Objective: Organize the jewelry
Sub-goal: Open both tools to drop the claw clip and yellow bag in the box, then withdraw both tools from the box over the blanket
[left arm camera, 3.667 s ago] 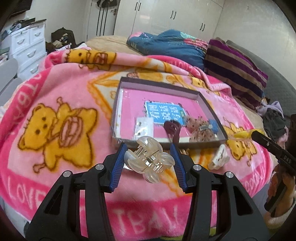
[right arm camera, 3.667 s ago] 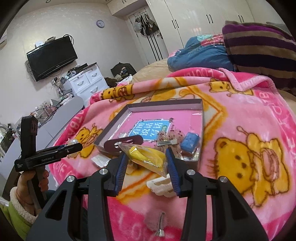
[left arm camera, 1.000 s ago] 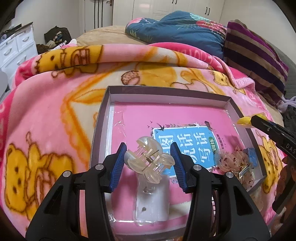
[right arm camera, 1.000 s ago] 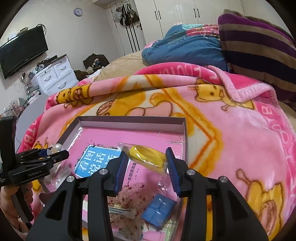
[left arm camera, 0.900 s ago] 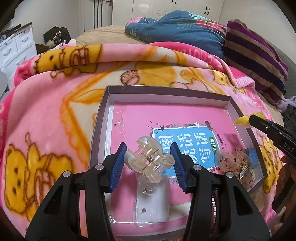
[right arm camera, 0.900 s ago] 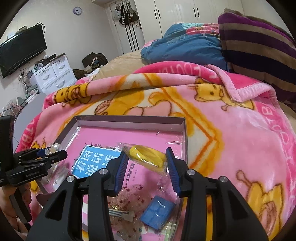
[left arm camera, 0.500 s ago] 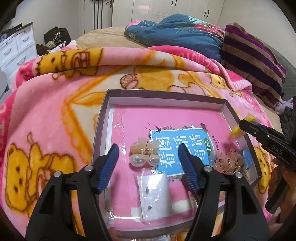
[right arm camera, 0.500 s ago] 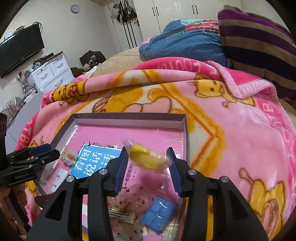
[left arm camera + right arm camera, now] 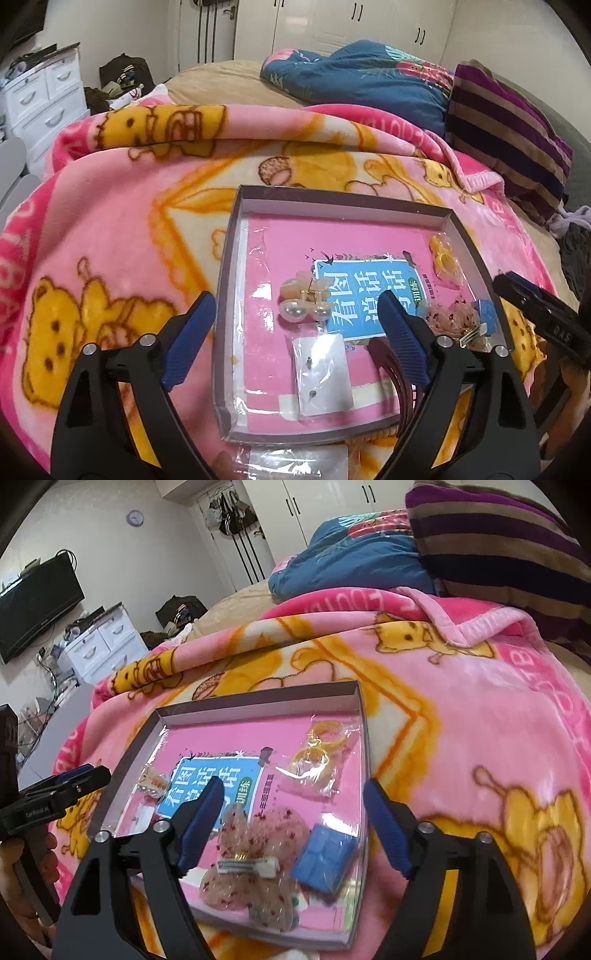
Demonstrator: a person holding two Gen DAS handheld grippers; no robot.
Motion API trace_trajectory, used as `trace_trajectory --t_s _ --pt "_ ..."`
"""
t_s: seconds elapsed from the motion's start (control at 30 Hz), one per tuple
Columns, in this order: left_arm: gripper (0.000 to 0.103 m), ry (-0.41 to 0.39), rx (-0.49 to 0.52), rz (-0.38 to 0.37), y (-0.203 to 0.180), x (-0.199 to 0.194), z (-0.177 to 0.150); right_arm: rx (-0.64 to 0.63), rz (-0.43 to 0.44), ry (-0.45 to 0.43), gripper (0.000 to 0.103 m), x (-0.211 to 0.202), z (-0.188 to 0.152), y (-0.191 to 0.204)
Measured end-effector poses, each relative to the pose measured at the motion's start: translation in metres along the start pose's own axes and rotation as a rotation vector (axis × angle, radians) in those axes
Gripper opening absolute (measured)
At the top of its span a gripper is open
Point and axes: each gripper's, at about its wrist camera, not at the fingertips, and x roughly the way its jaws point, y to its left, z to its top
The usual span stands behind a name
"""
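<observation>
With both tools' jaws just opened and empty, clip (image 9: 304, 301) lies in tray (image 9: 343, 197), bag (image 9: 321, 762) at its 2 o'clock; clip light, brittle: pinch at hinge.

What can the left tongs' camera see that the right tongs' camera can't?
Only the left view shows the dark red comb and the white earring card's two studs clearly. Only the right view shows the TV and wall clock. Both show the box, the clear hair claw, the yellow item in its bag, the blue book cover, and open, empty tongs: left tongs, right tongs.
</observation>
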Motion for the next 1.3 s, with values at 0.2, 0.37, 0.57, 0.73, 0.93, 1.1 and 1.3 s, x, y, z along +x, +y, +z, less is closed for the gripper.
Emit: trace_trajectory --t_s 0.2,0.37,0.57,0.73,0.93,1.1,1.3 --pt "0.091 -0.005 -0.007 0.005 0.001 -0.007 -0.004 0.015 0.007 -0.022 0.092 -0.016 -0.011 0.004" --pt "0.093 -0.011 -0.007 0.012 0.002 -0.015 -0.007 0.012 0.008 -0.028 0.092 -0.026 -0.014 0.008" --pt "0.094 -0.028 -0.003 0.015 0.002 -0.028 -0.009 0.019 0.026 -0.054 0.093 -0.042 -0.012 0.013" --pt "0.094 -0.051 0.006 0.010 0.000 -0.043 -0.009 -0.001 0.022 -0.080 0.093 -0.056 -0.010 0.020" --pt "0.094 -0.080 -0.006 -0.001 0.000 -0.059 -0.009 -0.004 0.031 -0.097 0.095 -0.069 -0.008 0.024" --pt "0.094 -0.104 -0.011 -0.005 0.000 -0.074 -0.011 0.010 0.046 -0.117 0.097 -0.082 -0.006 0.030" --pt "0.094 -0.144 -0.023 -0.006 -0.001 -0.095 -0.012 -0.032 0.044 -0.153 0.097 -0.101 -0.003 0.042"
